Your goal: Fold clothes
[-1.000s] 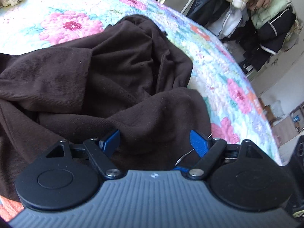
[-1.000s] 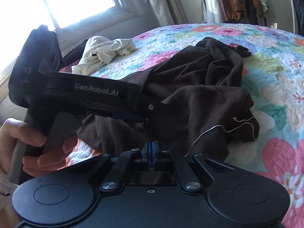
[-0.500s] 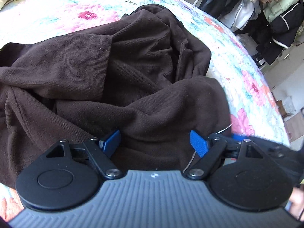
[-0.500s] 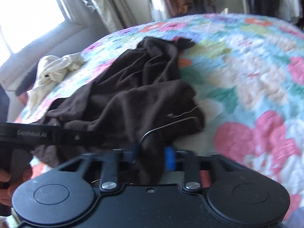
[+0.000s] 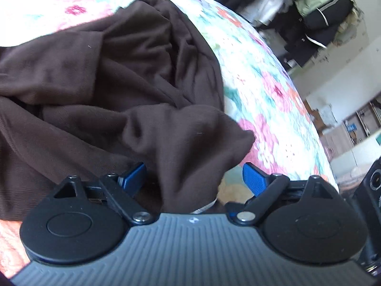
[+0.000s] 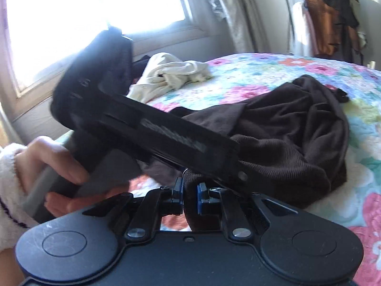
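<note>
The brown garment [image 5: 114,90] lies crumpled in a heap on the floral quilt [image 5: 269,88] that covers the bed, its folds bunched and one dark edge curving round a hollow in the cloth. Beyond the garment, towards the window, a cream garment [image 6: 171,74] sits rumpled on the same quilt, well apart from the brown one. Past the far side of the quilt, hanging clothes [image 6: 331,21] crowd a rail against the wall.

Over the near part of the brown garment a hand [image 6: 54,166] in a fluffy white sleeve [image 6: 9,178] holds the left gripper [image 5: 194,178]; its blue pads [image 5: 253,180] stand wide apart, with a raised fold of brown cloth between them but not pinched. The right gripper [image 6: 189,196] meets the garment at its near edge, and its jaws, which have just been closing, are clamped on a narrow fold of the brown cloth.
</note>
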Motion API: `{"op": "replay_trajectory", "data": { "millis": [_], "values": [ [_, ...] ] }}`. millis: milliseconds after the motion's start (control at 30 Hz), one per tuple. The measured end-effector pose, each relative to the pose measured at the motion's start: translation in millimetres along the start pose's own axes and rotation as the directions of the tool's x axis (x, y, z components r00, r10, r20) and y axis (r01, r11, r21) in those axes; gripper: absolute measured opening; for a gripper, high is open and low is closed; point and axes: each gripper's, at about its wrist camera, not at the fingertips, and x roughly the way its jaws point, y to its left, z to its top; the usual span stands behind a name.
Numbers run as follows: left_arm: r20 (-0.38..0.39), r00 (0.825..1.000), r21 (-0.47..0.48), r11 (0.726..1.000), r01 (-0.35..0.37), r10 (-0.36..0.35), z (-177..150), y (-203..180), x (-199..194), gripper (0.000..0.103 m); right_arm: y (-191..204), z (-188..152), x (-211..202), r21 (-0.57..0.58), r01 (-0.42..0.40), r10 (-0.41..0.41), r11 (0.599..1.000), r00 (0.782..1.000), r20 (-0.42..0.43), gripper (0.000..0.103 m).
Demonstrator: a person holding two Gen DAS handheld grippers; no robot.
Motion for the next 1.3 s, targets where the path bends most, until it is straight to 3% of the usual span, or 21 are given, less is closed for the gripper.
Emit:
{"op": "replay_trajectory", "data": {
  "millis": [33, 67, 133, 233, 367, 400, 467, 533, 600, 633, 800, 900, 967, 1067, 1233, 1300],
  "values": [
    [0.005, 1.0, 0.015, 0.999, -0.029, 0.029, -1, -1, 1, 0.061, 0, 0, 0, -0.001, 0.002, -0.002, 1.0, 1.0, -0.007, 0.013],
    [0.001, 0.999, 0.017, 0.999, -0.046, 0.046, -1, 0, 1, 0.032, -1, 0, -1, 0.002, 0.009, -0.009, 1.0, 1.0, -0.017, 0.013],
    [-0.001, 0.997, 0.002, 0.997, -0.072, 0.072, 1, 4, -2, 0.014, -6, 0, -1, 0.034, 0.025, -0.024, 0.999, 0.999, -0.033, 0.018],
    [0.046, 0.991, -0.031, 0.992, -0.125, 0.126, 3, 12, -12, 0.013, -18, 0, -10, 0.104, 0.08, -0.078, 0.991, 0.997, -0.026, 0.038],
    [0.085, 0.981, -0.05, 0.984, -0.173, 0.176, 5, 18, -28, 0.013, -43, 2, -24, 0.23, 0.184, -0.191, 0.956, 0.982, 0.009, 0.048],
    [0.095, 0.981, -0.028, 0.986, -0.166, 0.168, 4, 17, -31, 0.013, -53, 2, -26, 0.303, 0.198, -0.213, 0.932, 0.977, 0.018, 0.057],
    [0.101, 0.984, 0.02, 0.988, -0.151, 0.148, 5, 12, -34, 0.013, -76, -1, -29, 0.467, 0.208, -0.252, 0.859, 0.967, 0.033, 0.059],
    [0.095, 0.988, 0.044, 0.991, -0.125, 0.121, 6, 8, -34, 0.013, -97, -5, -26, 0.603, 0.17, -0.239, 0.779, 0.97, 0.035, 0.061],
    [0.081, 0.993, 0.032, 0.995, -0.091, 0.088, 7, 6, -33, 0.013, -112, -8, -19, 0.677, 0.166, -0.24, 0.717, 0.971, 0.016, 0.061],
    [0.081, 0.993, 0.037, 0.996, -0.085, 0.082, 7, 4, -34, 0.013, -117, -8, -14, 0.682, 0.182, -0.25, 0.709, 0.968, 0.001, 0.062],
    [0.079, 0.995, 0.064, 0.996, -0.065, 0.06, 5, -5, -35, 0.013, -136, -2, 13, 0.639, 0.223, -0.241, 0.736, 0.969, -0.06, 0.063],
    [0.077, 0.996, 0.065, 0.997, -0.044, 0.039, 3, -9, -37, 0.013, -134, 4, 25, 0.557, 0.23, -0.215, 0.798, 0.972, -0.094, 0.025],
    [0.07, 0.997, 0.067, 0.997, -0.028, 0.024, 1, -12, -37, 0.013, -123, 14, 19, 0.44, 0.28, -0.264, 0.853, 0.959, -0.099, 0.022],
    [0.061, 0.998, 0.08, 0.997, 0.0, -0.005, 0, -19, -38, 0.013, -101, 30, -8, 0.251, 0.398, -0.399, 0.882, 0.916, -0.051, 0.019],
    [0.074, 0.996, 0.126, 0.992, 0.032, -0.042, -2, -39, -47, 0.013, -81, 40, -67, 0.122, 0.568, -0.573, 0.814, 0.82, 0.008, 0.015],
    [0.062, 0.996, 0.139, 0.989, 0.052, -0.062, -4, -48, -45, 0.013, -78, 37, -85, 0.1, 0.6, -0.604, 0.794, 0.797, 0.009, 0.013]
  ]
}}
